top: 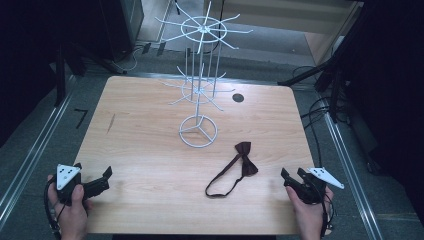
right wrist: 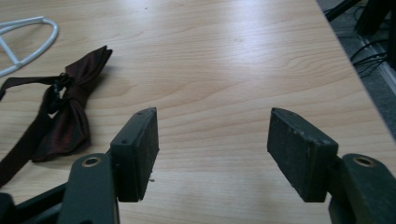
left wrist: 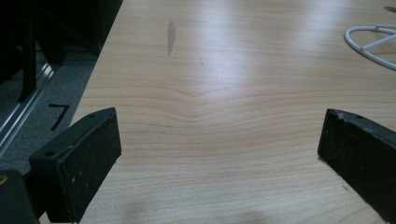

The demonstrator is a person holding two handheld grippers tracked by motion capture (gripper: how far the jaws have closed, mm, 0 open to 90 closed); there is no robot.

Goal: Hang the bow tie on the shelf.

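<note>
two hands low at the near table (top: 150, 200) corners, left gripper (top: 102, 180) jaws spread wide, right gripper (top: 292, 176) jaws apart beside the bow tie (top: 245, 162)

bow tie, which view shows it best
The high view: the whole bow tie and its looped strap lie flat on the table. The right gripper view is closer but cuts the strap off at its edge.
</note>
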